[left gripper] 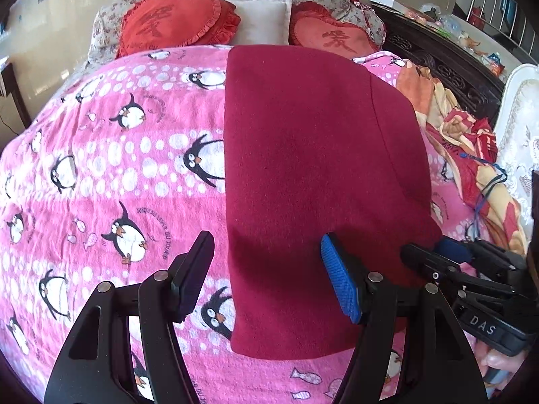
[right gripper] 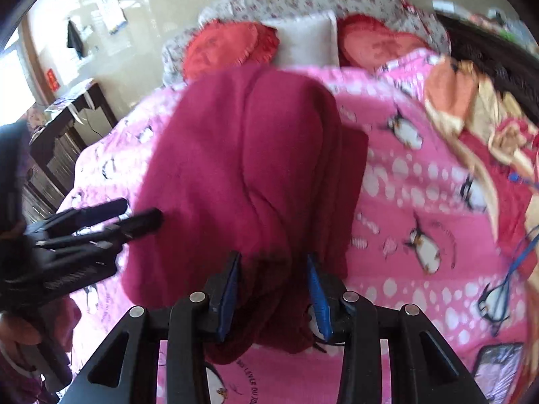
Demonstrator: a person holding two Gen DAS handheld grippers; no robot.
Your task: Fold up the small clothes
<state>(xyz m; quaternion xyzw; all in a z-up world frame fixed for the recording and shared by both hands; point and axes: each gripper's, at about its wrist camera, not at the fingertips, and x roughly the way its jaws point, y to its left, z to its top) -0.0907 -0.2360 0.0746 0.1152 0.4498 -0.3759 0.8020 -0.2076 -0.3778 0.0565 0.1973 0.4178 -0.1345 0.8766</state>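
Two grippers: right gripper [right gripper: 273, 289] clamps bunched near corner of dark red fleece garment [left gripper: 313, 175] on pink penguin bedspread [left gripper: 101, 168]; left gripper [left gripper: 266, 279] open, empty, straddling 6 o'clock hem. Lower fold slowly, align edges before release.

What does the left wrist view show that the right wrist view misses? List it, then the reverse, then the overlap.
Only the left wrist view: the left hand-held gripper open, its fingers astride the near left edge of the dark red garment, which lies flat.

Only the right wrist view: the right hand-held gripper shut on a bunched fold of the garment, and a dark side table.

Both: the garment, the pink penguin blanket, two red heart cushions and a white pillow.
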